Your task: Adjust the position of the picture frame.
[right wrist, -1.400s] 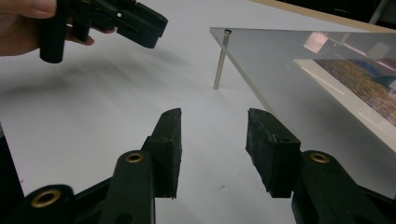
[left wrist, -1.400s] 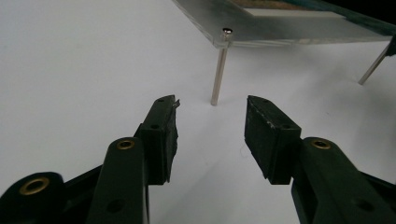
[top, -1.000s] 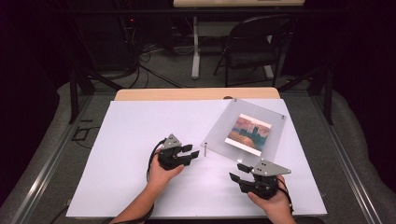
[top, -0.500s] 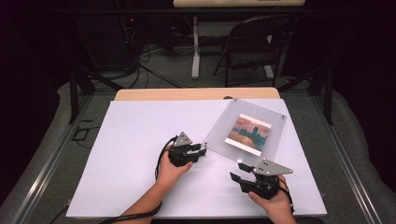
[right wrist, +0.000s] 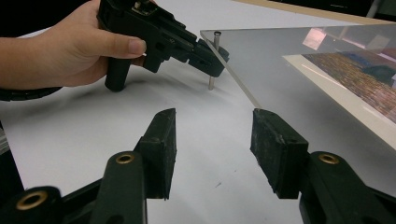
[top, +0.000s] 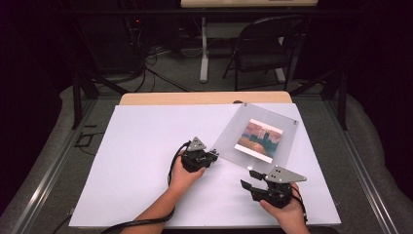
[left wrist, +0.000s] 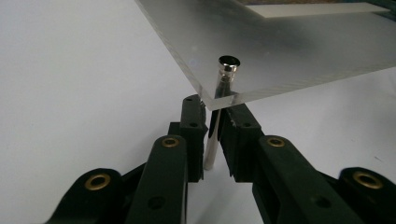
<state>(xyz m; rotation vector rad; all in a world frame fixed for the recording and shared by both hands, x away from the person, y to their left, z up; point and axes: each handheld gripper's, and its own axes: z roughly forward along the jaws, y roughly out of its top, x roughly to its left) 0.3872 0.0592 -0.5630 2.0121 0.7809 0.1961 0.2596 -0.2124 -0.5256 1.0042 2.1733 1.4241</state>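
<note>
Gripping the metal standoff post at the near corner of the clear acrylic frame — raised above the desk — the left tool is closed; it should be turned squarely. The right tool is held wide open, empty.

Lab or recording studio, not home. Dark walls and black surroundings around lit work surface covered with plain white sheet. Grey carpeted floor. Loose cables trailing across floor toward dark equipment with small red light. Black metal frame struts flanking surface. Folding chair and second table's leg behind.
</note>
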